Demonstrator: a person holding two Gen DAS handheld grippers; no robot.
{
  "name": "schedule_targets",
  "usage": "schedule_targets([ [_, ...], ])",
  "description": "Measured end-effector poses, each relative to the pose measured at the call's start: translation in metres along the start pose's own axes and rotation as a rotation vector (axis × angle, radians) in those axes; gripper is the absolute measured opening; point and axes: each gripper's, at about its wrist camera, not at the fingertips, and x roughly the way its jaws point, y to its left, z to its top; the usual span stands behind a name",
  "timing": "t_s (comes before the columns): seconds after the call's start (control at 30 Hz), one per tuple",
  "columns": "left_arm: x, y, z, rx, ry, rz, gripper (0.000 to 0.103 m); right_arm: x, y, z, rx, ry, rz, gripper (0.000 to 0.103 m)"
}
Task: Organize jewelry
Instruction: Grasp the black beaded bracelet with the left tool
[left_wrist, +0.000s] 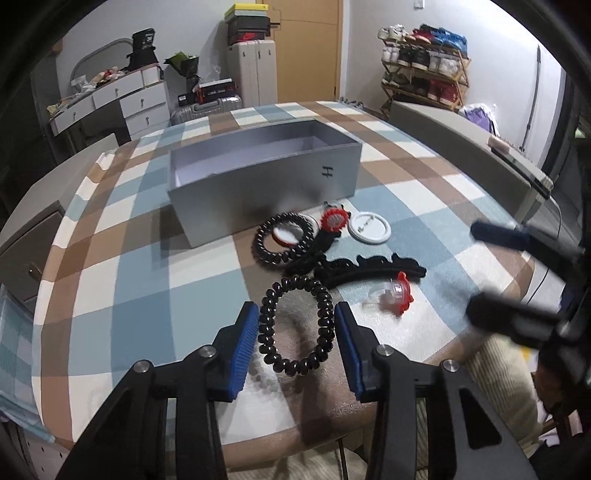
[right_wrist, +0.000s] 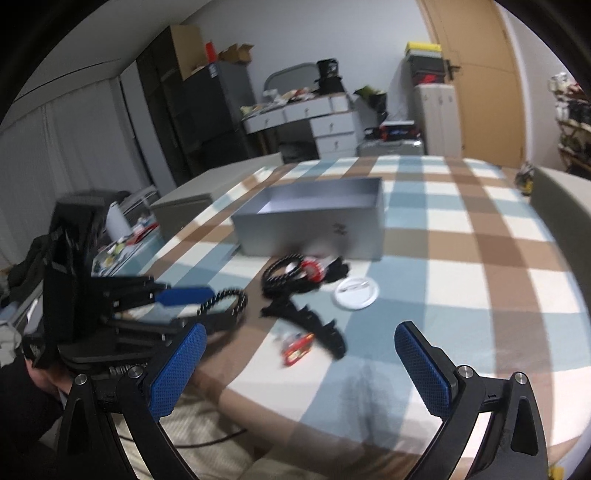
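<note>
left tool (left_wrist: 295, 345) spread around coil tie (left_wrist: 296, 325), not gripping | right tool (right_wrist: 301, 365) spread, empty | advice: pinch one side, lift, carry to box (left_wrist: 264, 177)

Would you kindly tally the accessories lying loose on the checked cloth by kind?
Black spiral hair ties: 2
Black hair clips: 2
Round white badge: 1
Red-trimmed pieces: 3
Total: 8

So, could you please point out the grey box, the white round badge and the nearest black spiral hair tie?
grey box (left_wrist: 266, 188): left wrist view, on its front wall.
white round badge (left_wrist: 369, 228): left wrist view, on its centre.
nearest black spiral hair tie (left_wrist: 266, 325): left wrist view, on its left coil.
</note>
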Motion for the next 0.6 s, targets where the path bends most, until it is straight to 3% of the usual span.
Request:
schedule_targets([
  [0.2, -0.011, 0.013, 0.002, -0.046, -0.032, 0.032, 0.037, 0.012, 0.002, -0.007, 0.027, 0.049, 0.054, 0.085],
  [0.47, -0.018, 0.028, 0.001, -0.089, -0.043, 0.027, 0.037, 0.025, 0.008, -0.012, 0.014, 0.094, 0.039, 0.053],
  [0.6, -0.024, 0.030, 0.001, -0.094, -0.060, 0.026, 0.037, 0.030, 0.012, -0.011, -0.012, 0.098, 0.012, 0.052],
])
